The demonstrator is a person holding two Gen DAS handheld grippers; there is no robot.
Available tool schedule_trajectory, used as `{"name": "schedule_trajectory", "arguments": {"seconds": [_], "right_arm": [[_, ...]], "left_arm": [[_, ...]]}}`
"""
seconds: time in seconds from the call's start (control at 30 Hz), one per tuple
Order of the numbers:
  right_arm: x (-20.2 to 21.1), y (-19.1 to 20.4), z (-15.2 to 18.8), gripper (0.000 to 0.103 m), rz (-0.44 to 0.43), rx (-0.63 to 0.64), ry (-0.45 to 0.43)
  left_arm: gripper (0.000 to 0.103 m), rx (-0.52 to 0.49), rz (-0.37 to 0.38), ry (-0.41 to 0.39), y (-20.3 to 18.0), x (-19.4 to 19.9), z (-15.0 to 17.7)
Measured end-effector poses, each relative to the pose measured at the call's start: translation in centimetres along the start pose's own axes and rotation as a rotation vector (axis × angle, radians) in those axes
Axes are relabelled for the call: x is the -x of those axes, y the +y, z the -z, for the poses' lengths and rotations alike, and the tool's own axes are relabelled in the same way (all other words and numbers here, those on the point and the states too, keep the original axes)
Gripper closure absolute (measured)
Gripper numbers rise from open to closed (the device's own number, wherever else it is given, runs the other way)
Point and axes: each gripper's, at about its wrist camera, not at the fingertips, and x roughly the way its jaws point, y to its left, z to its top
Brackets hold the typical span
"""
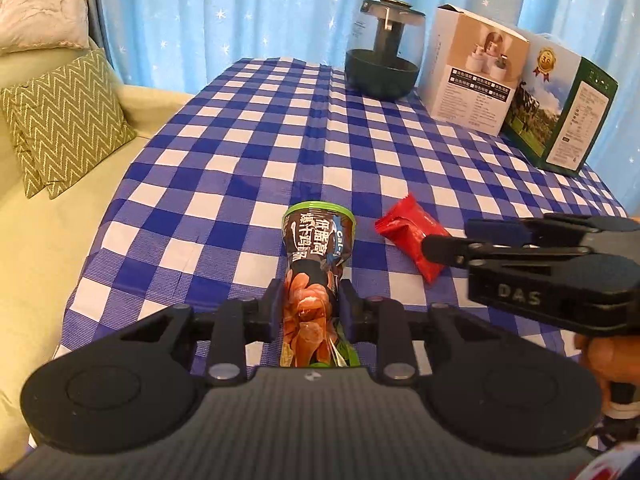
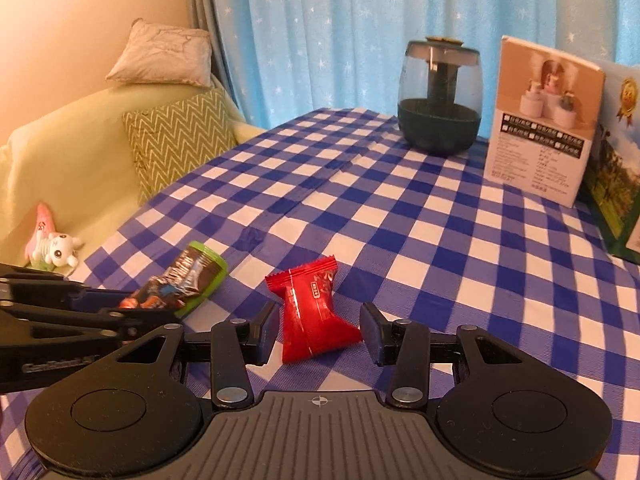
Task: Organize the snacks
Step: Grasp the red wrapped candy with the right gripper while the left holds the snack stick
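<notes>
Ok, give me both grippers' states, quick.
Left gripper: shut on the green snack pack.
Right gripper: open around the red packet on the table; pads not pressing it.

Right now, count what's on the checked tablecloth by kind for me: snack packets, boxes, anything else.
Snack packets: 2, the green-edged packet and the red packet
Boxes: 2, the white box and the green box
Glass jars: 1, the dark-based jar
Total: 5
</notes>
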Motion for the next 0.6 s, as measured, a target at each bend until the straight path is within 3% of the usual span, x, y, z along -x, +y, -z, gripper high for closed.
{"name": "schedule_trajectory", "arguments": {"seconds": [0.5, 0.6], "right_arm": [[-2.7, 1.2, 0.3, 0.059, 0.009, 0.089, 0.006], [-2.4, 1.2, 0.6, 0.070, 0.016, 0.103, 0.010]], "left_arm": [[0.077, -0.035, 0.010, 0.019, -0.5, -0.6, 0.1], [0.077, -0.041, 0.017, 0.018, -0.6, -0.6, 0.1]]}}
